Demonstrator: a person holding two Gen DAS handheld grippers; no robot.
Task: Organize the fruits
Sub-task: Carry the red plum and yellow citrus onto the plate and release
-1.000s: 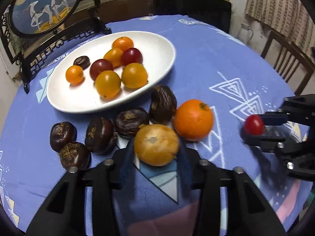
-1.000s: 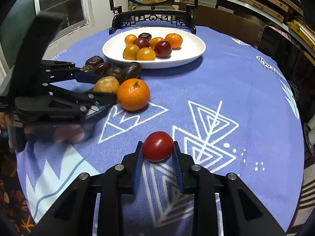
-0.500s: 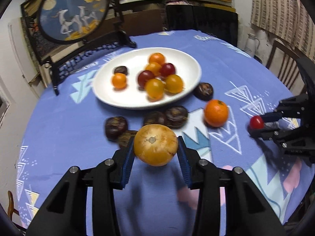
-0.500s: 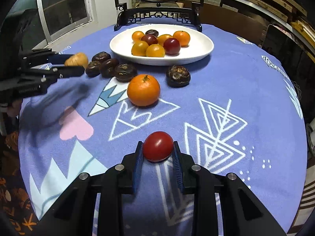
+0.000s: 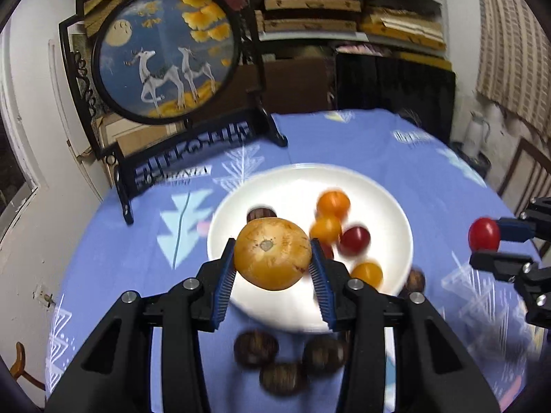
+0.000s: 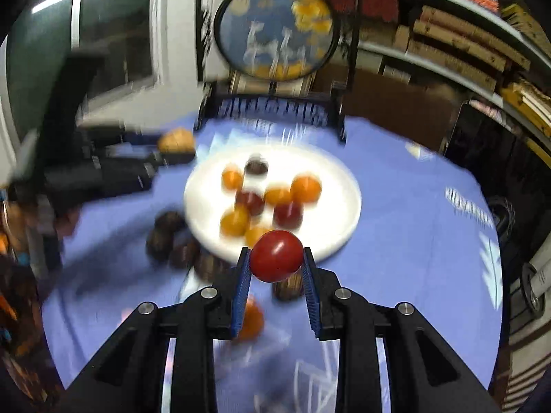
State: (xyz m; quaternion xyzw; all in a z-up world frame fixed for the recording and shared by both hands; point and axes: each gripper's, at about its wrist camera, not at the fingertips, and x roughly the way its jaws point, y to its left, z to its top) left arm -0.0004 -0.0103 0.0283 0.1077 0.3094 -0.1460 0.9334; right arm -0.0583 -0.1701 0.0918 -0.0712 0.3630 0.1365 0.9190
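Left wrist view: the left tool (image 5: 272, 268) grips a yellow fruit (image 5: 272, 253) above the white plate (image 5: 385, 203); its left rim is bare.

Right wrist view: the right tool (image 6: 275, 268) clamps one red tomato (image 6: 276, 255) over the plate's (image 6: 344, 220) near edge; seven fruits lie inside.

A round deer painting (image 5: 165, 53) in its black stand (image 5: 193, 158) at the blue tablecloth's (image 5: 113, 241) far edge, shelves (image 5: 344, 10) behind
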